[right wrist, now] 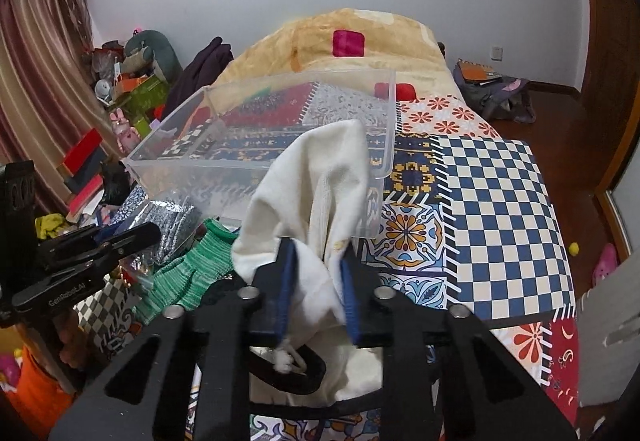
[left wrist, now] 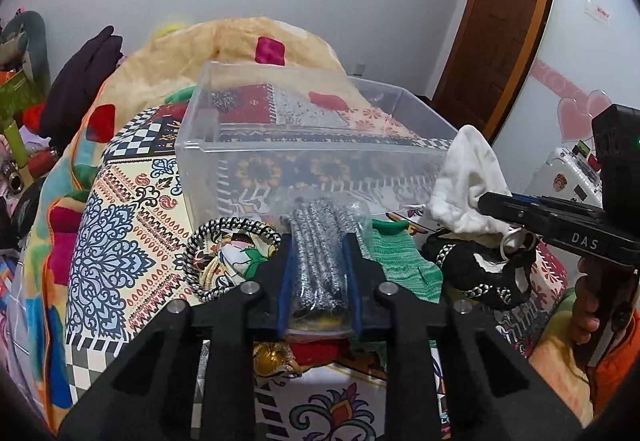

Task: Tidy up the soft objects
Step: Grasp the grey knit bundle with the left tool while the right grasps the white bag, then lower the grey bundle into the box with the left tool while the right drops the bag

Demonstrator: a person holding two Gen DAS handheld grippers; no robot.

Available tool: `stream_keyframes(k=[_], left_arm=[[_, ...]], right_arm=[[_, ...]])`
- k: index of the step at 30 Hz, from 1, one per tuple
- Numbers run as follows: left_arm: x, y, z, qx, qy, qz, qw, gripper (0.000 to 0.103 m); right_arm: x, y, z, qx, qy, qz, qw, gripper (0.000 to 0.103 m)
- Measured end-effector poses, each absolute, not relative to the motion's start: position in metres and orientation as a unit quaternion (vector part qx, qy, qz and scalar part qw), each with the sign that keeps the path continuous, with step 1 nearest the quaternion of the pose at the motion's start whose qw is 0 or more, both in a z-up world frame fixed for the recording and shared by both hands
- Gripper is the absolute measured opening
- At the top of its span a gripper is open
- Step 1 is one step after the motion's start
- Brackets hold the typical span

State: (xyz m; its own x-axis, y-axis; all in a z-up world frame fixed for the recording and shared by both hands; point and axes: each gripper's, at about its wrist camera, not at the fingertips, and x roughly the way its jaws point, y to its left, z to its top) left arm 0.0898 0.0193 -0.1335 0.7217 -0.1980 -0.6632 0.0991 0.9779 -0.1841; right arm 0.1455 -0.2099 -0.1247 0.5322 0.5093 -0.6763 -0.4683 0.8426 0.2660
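Note:
My left gripper (left wrist: 319,241) is shut on a clear plastic packet of silver-grey braided cords (left wrist: 320,257), just before the clear plastic bin (left wrist: 208,145) on the patterned bedspread. My right gripper (right wrist: 316,253) is shut on a white cloth pouch (right wrist: 316,177) and holds it up near the bin's (right wrist: 192,165) front right corner. The pouch also shows in the left wrist view (left wrist: 468,185), pinched by the right gripper (left wrist: 486,201). The left gripper (right wrist: 148,235) and its packet (right wrist: 176,225) show at left in the right wrist view.
A green knit piece (left wrist: 404,261), a black chain-trimmed item (left wrist: 480,273) and a black-and-white rope ring (left wrist: 228,257) lie before the bin. A rolled yellow blanket (right wrist: 360,41) lies behind it. Clutter stands by the left wall (right wrist: 132,89).

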Motion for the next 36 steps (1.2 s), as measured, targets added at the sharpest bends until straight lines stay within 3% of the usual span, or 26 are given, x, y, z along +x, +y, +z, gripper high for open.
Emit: stream_keyframes(k=[3,22,36], left_arm=[[0.081,0.019,-0.126,-0.065,0.356,-0.081,0.929,0.018],[0.073,0.031,-0.043,-0.043,0.257,-0.061,0.964,0.018],[0.144,0.037,-0.046,-0.027,0.295,-0.040,0.954,0.018]], right_arm=[[0.144,-0.210,-0.121,0.024,0.386,0.282,0.878,0.013],[0.134,-0.207,-0.051,0.023,0.286,0.296,0.911,0.012],[0.180,-0.175,-0.043,-0.004,0.274,0.294,0.916,0.012]])
